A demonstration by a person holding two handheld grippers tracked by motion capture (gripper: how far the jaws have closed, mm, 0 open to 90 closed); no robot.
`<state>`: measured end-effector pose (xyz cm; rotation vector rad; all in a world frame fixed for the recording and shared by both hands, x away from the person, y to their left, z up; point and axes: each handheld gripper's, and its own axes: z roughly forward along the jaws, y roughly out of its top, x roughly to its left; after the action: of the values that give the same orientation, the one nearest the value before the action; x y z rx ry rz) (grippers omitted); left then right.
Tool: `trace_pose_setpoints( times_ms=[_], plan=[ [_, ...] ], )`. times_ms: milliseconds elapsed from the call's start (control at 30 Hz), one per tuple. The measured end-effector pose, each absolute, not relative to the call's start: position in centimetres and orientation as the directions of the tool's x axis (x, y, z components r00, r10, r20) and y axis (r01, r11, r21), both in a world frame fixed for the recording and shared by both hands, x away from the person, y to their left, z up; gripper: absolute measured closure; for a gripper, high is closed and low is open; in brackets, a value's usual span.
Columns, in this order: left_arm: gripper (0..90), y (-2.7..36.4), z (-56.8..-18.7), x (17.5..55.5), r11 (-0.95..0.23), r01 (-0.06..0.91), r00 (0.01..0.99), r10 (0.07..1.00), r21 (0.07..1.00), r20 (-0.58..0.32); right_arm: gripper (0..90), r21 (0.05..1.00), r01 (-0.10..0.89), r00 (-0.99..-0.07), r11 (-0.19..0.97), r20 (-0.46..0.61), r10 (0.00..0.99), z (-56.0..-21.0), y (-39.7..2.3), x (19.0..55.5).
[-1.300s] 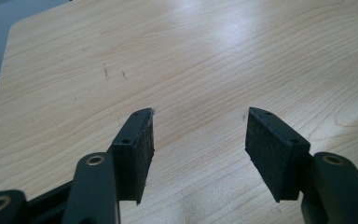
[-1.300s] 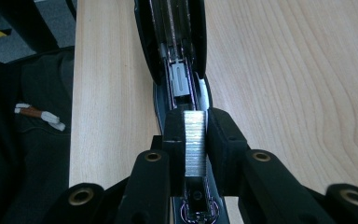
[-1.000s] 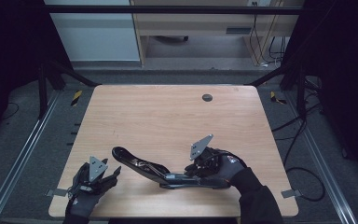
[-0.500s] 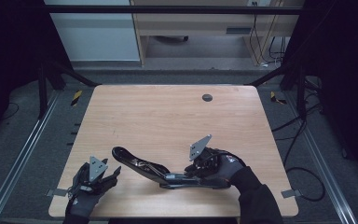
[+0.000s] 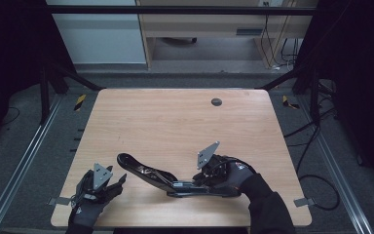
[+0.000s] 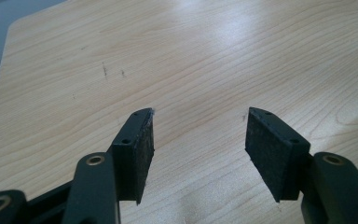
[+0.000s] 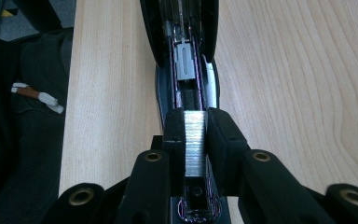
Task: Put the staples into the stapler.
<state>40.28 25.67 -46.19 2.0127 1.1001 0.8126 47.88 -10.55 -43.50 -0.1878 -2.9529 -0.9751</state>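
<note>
- Stapler (image 5: 168, 178) lies opened out flat near the bench's (image 5: 175, 117) front edge, about mid-width, long axis running from front-right toward the left and slightly back.
- Right claw (image 7: 196, 140) is at the stapler's right end, pointing along that axis; right gripper view looks straight down the open magazine channel (image 7: 185, 70).
- Right claw pinches a silver strip of staples (image 7: 195, 142), jaws pressed on both its flanks, strip sitting directly over the rear of the channel.
- Key relation, as I read it: strip and channel are already collinear, so the next move is a drop and slide forward along the axis, not a sideways correction.
- Grey pusher (image 7: 185, 58) sits further up the channel; strip has to land behind it or it jams, my guess.
- Left claw (image 5: 117, 181) rests near the front-left corner, just left of the stapler's far tip, not touching it.
- Left claw is spread, nothing between the pads (image 6: 142, 149), bare bench under it.
- Right hand is clearly the nearer, working one.
</note>
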Motion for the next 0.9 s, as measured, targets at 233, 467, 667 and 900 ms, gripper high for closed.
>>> trace_pose_setpoints(
  times_ms=[233, 467, 667, 900],
  plan=[
    [41.3, 25.66, -46.23, 40.30, -0.402, 0.442, 0.444, 0.875, 0.802, 0.193, 77.9, 0.587, 0.119, -0.993, 0.801, 0.066, 0.099, -43.60, -10.45, 47.92],
    [41.3, 25.64, -46.23, 40.30, -0.404, 0.441, 0.445, 0.874, 0.801, 0.195, 77.9, 0.590, 0.104, -0.995, 0.800, 0.063, 0.083, -43.66, -10.44, 48.02],
    [41.3, 25.65, -46.25, 40.31, -0.402, 0.443, 0.444, 0.875, 0.801, 0.194, 78.0, 0.589, 0.088, -0.996, 0.803, 0.062, 0.064, -43.73, -10.41, 48.17],
    [41.3, 25.64, -46.29, 40.34, -0.404, 0.446, 0.446, 0.874, 0.799, 0.193, 77.9, 0.582, 0.081, -0.996, 0.809, 0.064, 0.054, -43.69, -10.30, 48.25]
  ],
)
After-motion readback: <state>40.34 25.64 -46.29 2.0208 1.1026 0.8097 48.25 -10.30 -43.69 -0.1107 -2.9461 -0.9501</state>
